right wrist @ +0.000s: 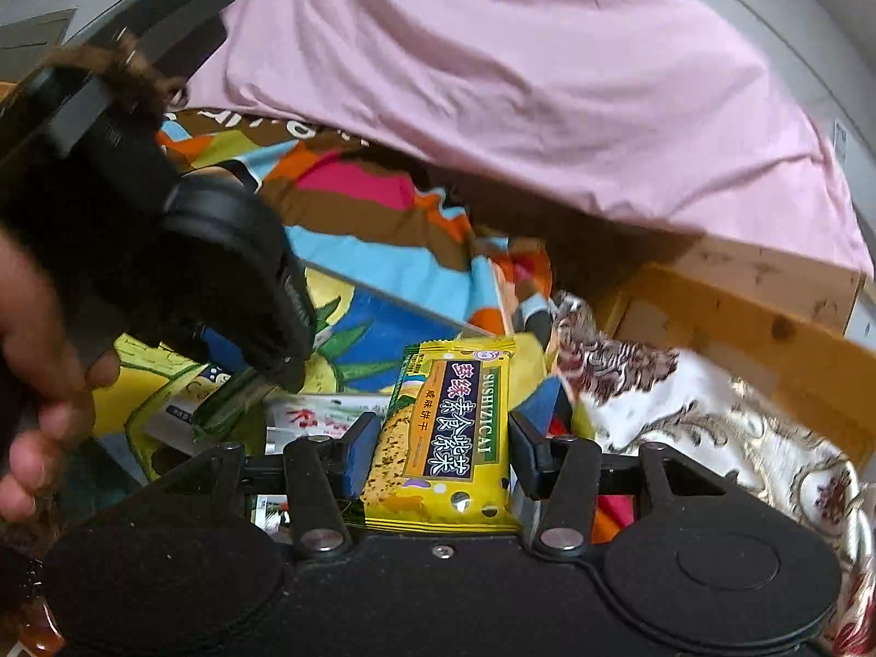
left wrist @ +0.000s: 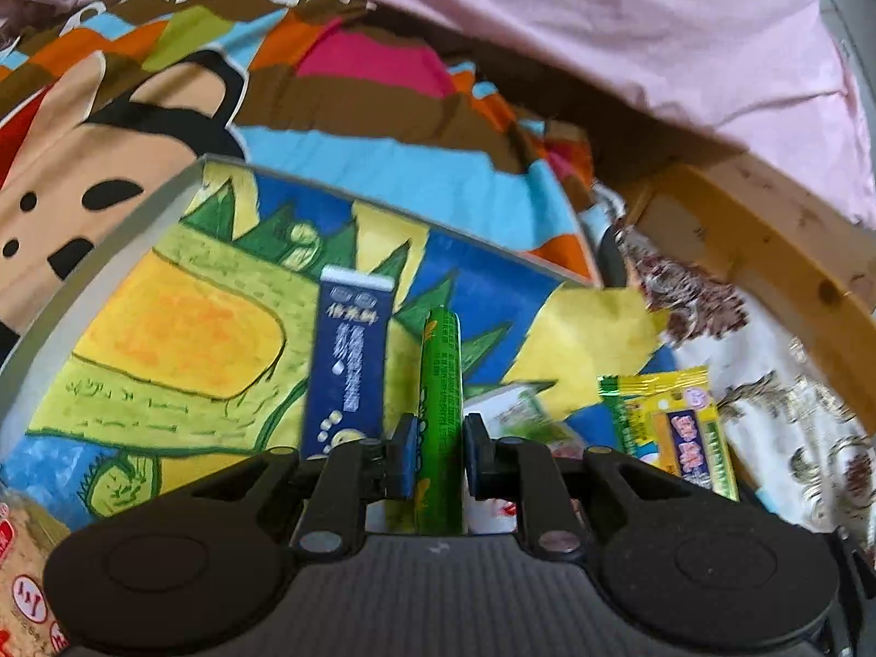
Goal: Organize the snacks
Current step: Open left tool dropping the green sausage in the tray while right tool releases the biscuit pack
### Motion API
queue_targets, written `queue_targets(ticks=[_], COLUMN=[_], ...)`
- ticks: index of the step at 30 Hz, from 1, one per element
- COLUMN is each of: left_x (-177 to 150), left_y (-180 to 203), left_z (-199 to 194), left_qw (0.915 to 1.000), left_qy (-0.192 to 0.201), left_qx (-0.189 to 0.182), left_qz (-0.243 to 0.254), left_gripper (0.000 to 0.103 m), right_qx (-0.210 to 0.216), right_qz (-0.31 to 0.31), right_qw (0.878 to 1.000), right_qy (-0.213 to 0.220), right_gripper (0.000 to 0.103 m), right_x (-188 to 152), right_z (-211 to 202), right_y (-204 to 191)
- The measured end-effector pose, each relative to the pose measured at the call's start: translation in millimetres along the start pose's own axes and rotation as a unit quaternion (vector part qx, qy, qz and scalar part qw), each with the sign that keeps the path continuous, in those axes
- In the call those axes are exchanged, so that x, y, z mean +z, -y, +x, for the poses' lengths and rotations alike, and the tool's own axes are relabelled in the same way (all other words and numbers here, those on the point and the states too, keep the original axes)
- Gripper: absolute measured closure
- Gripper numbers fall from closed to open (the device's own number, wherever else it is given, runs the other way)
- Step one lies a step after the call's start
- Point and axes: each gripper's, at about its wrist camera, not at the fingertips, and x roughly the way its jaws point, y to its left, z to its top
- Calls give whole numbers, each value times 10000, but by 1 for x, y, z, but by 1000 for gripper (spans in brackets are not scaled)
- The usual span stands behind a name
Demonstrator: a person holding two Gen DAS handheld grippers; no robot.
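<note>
My left claw [left wrist: 437, 457] pinches a thin green foil stick [left wrist: 439, 416]; my right claw [right wrist: 443, 451] clamps a yellow plastic biscuit packet [right wrist: 446, 438]. Either could slip out sideways over the colourful tray [left wrist: 180, 186].

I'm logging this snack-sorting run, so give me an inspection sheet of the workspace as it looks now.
Surface: painted tray lying on a cartoon-print blanket.
Job's things: green snack stick; yellow cracker packet; blue packet on the tray; another packet at lower left.
Clutter: nothing seen.
Grippers: left gripper shut on the green stick; right gripper holds the cracker packet.
Cables: nothing seen.
Surroundings: pink sheet, wooden frame, floral cloth.
</note>
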Motion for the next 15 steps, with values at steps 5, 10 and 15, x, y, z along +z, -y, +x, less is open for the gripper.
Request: queue_targets(ticks=[5,10,15], left_x=[-6,-8,-11], left_y=[-3,-2,-2], left_z=[4,4,3], left_qw=[9999,9998,9997], left_qy=[-53,-33,-45], left_qx=[117,160,208], left_qz=[-110,-139,-149], left_gripper=[84,84,79], right_qx=[26,163,308], right_qz=[279,483,687], right_qw=[9994,9978,9953], right_qy=[-219,-434,-608], right_gripper=[51,50,45], right_x=[-3,-6,-10], right_z=[5,9,13], right_y=[7,11,15])
